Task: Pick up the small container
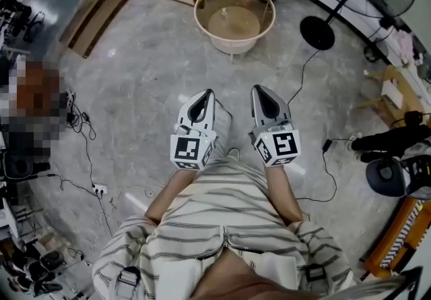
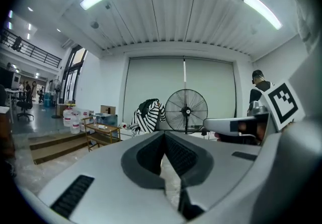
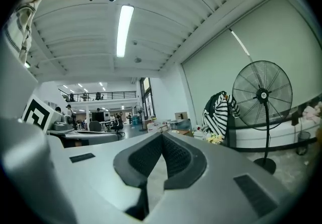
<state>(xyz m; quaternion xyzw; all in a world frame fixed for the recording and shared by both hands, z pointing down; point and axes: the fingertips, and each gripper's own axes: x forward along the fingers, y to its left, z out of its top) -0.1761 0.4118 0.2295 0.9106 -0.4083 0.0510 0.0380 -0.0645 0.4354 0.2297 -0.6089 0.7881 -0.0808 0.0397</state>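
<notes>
Open marble floor (image 1: 141,69) lies ahead of me, edged by wooden steps (image 1: 101,15) at ten o'clock. My left claw (image 1: 204,95) and right claw (image 1: 260,92) are both closed tight, held level and gripping nothing. What looks like the small container (image 1: 224,14) sits on the round table (image 1: 199,7) at twelve o'clock, well apart from both claws. A fan base (image 1: 316,32) stands at one o'clock, and cables (image 1: 87,157) trail at nine.
</notes>
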